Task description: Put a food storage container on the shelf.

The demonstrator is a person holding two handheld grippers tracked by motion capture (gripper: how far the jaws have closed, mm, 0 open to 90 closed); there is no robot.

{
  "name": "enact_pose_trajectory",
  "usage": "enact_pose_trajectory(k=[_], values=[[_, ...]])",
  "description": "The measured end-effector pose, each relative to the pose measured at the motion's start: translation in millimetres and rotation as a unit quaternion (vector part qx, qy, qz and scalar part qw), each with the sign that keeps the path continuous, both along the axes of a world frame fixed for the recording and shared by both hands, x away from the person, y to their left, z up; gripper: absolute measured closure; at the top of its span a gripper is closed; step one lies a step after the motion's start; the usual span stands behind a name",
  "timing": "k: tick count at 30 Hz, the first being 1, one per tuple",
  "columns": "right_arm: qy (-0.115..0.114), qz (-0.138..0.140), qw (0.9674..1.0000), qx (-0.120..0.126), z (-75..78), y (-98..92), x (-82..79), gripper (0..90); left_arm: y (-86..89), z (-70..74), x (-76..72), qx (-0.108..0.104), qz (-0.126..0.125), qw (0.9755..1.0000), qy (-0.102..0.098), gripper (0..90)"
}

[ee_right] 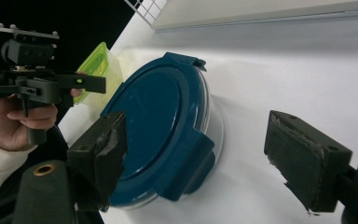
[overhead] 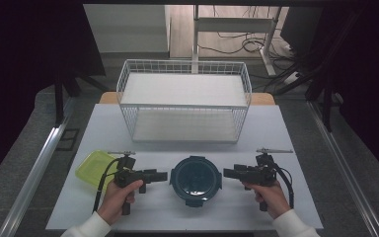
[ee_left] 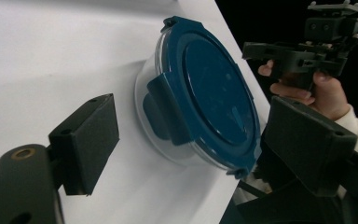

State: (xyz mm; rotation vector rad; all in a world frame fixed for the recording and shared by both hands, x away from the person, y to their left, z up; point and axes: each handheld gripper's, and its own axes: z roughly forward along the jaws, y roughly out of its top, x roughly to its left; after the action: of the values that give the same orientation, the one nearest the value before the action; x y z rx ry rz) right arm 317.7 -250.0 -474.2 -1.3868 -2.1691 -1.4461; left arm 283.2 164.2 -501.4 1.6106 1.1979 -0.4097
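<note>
We've got the round container [overhead: 195, 178] w/ its dark blue clip lid sitting flat on the table [overhead: 276, 133], just in front of the wire basket [overhead: 184, 101] and between our two tools. The left hand-held gripper [overhead: 164, 175] points at it from the left, jaws spread wide, nothing held; the right hand-held gripper [overhead: 227, 173] mirrors it from the right, also wide and empty. Neither touches the container yet.

Risks as we judge them:
- Clear bowl wall is curved and smooth, so a pinch on the rim may slide off, esp. if pads land on a lid clip [ee_right: 186, 161] instead of the wall.
- Pushing from one side first could skate the container across the table toward the green-lidded box [overhead: 94, 167], which lies left of it, just behind the left hand-held gripper.
- Uneven lift btwn the two sides could tilt it; we can't tell whether the clips are fully latched, so the lid might pop.
- If it's headed for the basket, the wire rim is an obvious snag point on the way over.
</note>
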Motion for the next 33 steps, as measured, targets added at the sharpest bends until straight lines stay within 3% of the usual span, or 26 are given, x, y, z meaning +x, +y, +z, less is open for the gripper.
enact_pose_trajectory(k=[4,13,22,33], values=[[0.016,0.009,0.9998,0.005,-5.4,7.3,3.5,21.3,-6.0,-5.0,6.1,-0.007,-0.009,0.9999,0.013,17.7],[0.020,0.016,0.9997,0.002,-8.4,9.9,2.3,21.3,-17.6,-16.1,17.9,-0.023,-0.025,0.9988,0.036,18.4],[0.023,0.020,0.9995,0.000,-10.4,10.9,1.2,21.5,-19.0,-25.8,26.0,-0.052,-0.050,0.9965,0.042,20.8],[0.034,0.027,0.9990,-0.004,-17.0,14.2,0.2,21.5,-23.6,-32.0,26.9,-0.047,-0.062,0.9957,0.051,24.3]])
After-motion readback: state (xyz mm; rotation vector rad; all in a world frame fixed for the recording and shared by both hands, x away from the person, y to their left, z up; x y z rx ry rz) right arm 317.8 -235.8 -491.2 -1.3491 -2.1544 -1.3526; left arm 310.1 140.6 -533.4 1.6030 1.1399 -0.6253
